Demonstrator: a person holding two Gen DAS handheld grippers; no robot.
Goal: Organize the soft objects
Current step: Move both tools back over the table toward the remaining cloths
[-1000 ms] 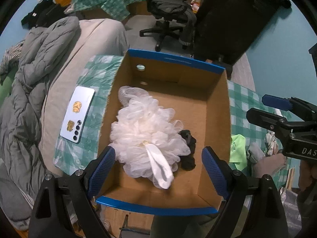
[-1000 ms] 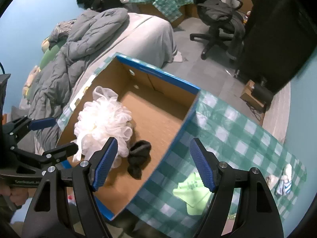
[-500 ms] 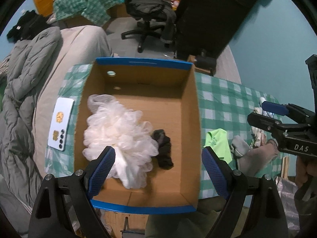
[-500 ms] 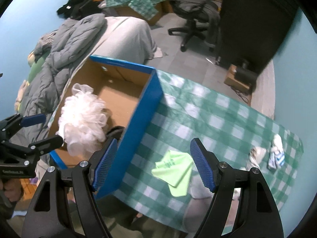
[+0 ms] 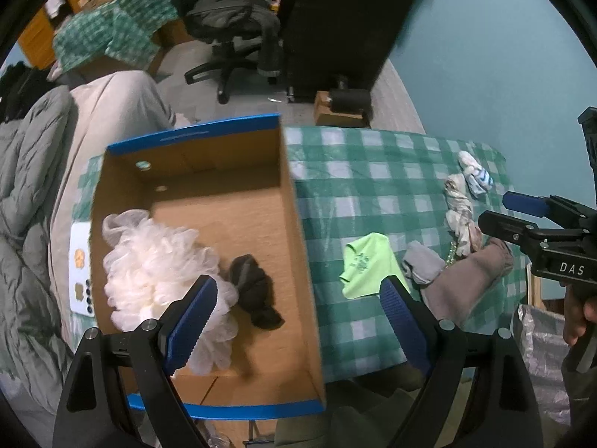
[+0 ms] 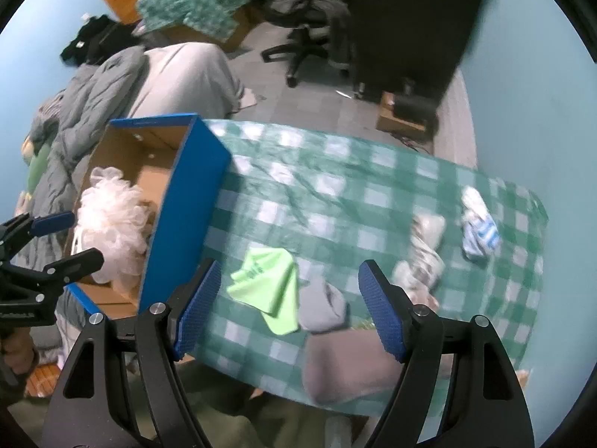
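Cardboard box [image 5: 298,246], blue-edged and open-topped, sits at the left end of the table [image 5: 373,186], which wears a green-and-white checked cloth. Inside the box: a white mesh bath pouf [image 5: 156,268], large and frilly, against the left wall, and a dark crumpled sock [image 5: 253,291] touching its right side on the box floor.

On the cloth, right of the box, largest first: a taupe folded cloth [image 6: 350,366] at the near edge; a lime-green cloth [image 6: 268,283], flat with a creased corner; a grey sock [image 6: 322,308] just beside it and overlapping the taupe piece; a pale patterned twisted cloth [image 5: 460,220]; a small white sock with blue stripes [image 6: 477,231] near the far right end.

Left gripper [image 5: 298,321]: jaws apart, nothing between the pads. It hangs above the box's right wall; the pouf and dark sock lie under its left finger, the green cloth under its right.

Right gripper [image 6: 291,306]: jaws spread wide, empty. The green cloth and grey sock lie on the table directly between its fingers in view, not touched.
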